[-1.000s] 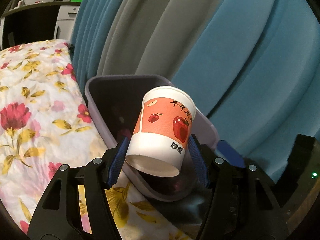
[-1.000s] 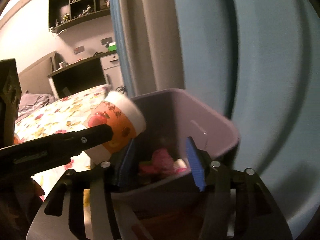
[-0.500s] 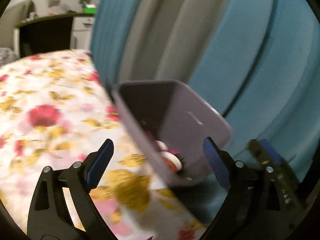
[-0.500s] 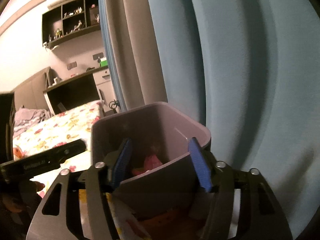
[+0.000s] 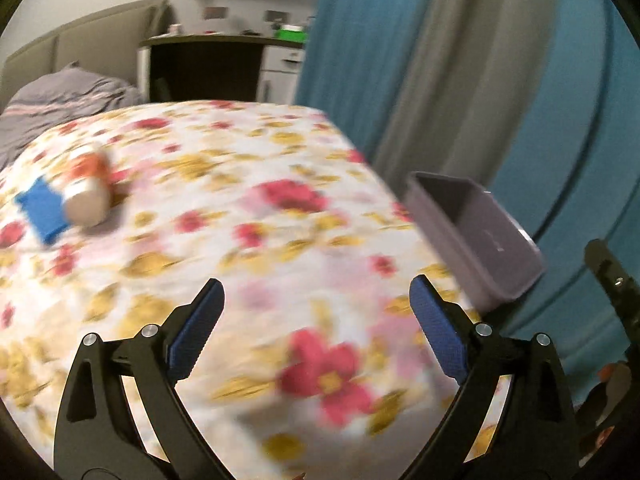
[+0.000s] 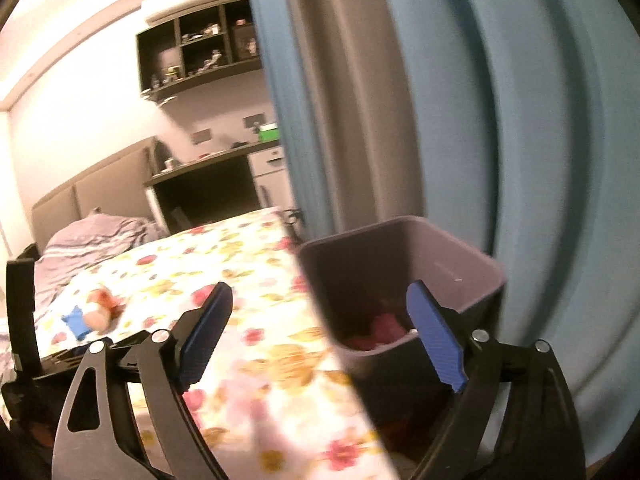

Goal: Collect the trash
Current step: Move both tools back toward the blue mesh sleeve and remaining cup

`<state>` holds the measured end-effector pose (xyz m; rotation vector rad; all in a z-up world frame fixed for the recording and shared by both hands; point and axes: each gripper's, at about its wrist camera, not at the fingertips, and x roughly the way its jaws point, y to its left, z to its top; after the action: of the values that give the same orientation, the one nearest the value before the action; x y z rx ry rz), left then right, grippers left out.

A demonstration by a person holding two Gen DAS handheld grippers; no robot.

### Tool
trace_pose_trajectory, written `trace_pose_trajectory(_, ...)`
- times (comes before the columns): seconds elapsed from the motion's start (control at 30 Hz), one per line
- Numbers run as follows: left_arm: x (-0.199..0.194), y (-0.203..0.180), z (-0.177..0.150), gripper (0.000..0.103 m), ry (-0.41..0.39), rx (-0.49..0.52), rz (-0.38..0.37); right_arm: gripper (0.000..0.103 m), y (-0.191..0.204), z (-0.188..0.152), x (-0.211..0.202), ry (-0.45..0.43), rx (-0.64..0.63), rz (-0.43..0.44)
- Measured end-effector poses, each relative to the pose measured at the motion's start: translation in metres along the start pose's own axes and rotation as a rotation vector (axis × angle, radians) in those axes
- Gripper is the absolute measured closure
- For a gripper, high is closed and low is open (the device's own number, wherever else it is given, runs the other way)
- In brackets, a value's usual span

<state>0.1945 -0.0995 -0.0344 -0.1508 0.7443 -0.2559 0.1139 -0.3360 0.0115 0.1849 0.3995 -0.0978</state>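
both tools wide open and holding nothing, left tool [image 5: 316,320] and right tool [image 6: 320,324], 1 paper cup [image 5: 86,192] lying toward the bed's [image 5: 280,240] far left edge beside a blue card [image 5: 42,210], bin [image 6: 400,280] off the right edge, and that cup will probably roll away if nudged

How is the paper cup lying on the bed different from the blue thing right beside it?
The orange-and-white paper cup is round and lies on its side, its pale end toward the camera; the flat blue rectangular piece lies flat. The cup is printed; the blue piece is one plain colour. Both rest close together on the floral bedspread, outside the purple plastic bin.
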Motion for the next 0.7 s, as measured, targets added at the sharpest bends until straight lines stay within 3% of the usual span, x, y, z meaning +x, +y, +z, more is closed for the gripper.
trace_pose_trajectory(0.2, -0.031, 0.08, -0.015, 0.011, -0.009, -0.078, 0.168, 0.016, 0.055, -0.009, 0.003, 0.034, -0.054, 0.105)
trace_pose_trajectory(0.47, -0.069, 0.172, -0.019, 0.011, -0.057, -0.19, 0.326, 0.016, 0.131, -0.019, 0.019, 0.085, -0.123, 0.225)
trace_pose_trajectory(0.7, -0.086, 0.228, -0.012, 0.011, -0.1, -0.248, 0.432, 0.016, 0.202, -0.026, 0.045, 0.123, -0.183, 0.311)
